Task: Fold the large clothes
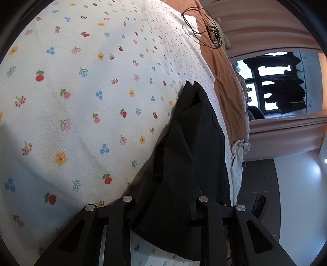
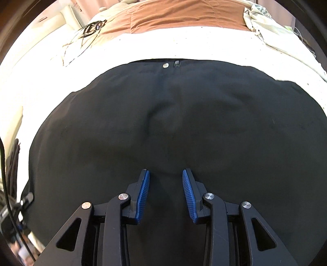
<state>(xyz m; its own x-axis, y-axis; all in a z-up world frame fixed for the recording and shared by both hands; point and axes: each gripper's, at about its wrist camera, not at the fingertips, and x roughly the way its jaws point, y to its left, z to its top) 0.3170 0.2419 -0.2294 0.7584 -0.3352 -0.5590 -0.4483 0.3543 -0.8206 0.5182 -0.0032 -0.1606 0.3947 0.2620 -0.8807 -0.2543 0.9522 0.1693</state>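
Observation:
A large pair of black trousers (image 2: 163,126) lies spread on the bed, its waistband with a metal button (image 2: 165,65) at the far edge. My right gripper (image 2: 166,174) is open just above the cloth, its blue pads (image 2: 143,194) apart and empty. In the left wrist view the black trousers (image 1: 184,159) hang draped over my left gripper (image 1: 165,202) and hide its fingertips; the cloth rises from between the finger arms above the floral bedsheet (image 1: 81,102).
An orange blanket (image 1: 226,86) and a coiled black cable (image 1: 204,26) lie at the far end of the bed. A pale crumpled cloth (image 2: 257,16) sits at the back right. A window (image 1: 276,86) with curtains stands beyond the bed.

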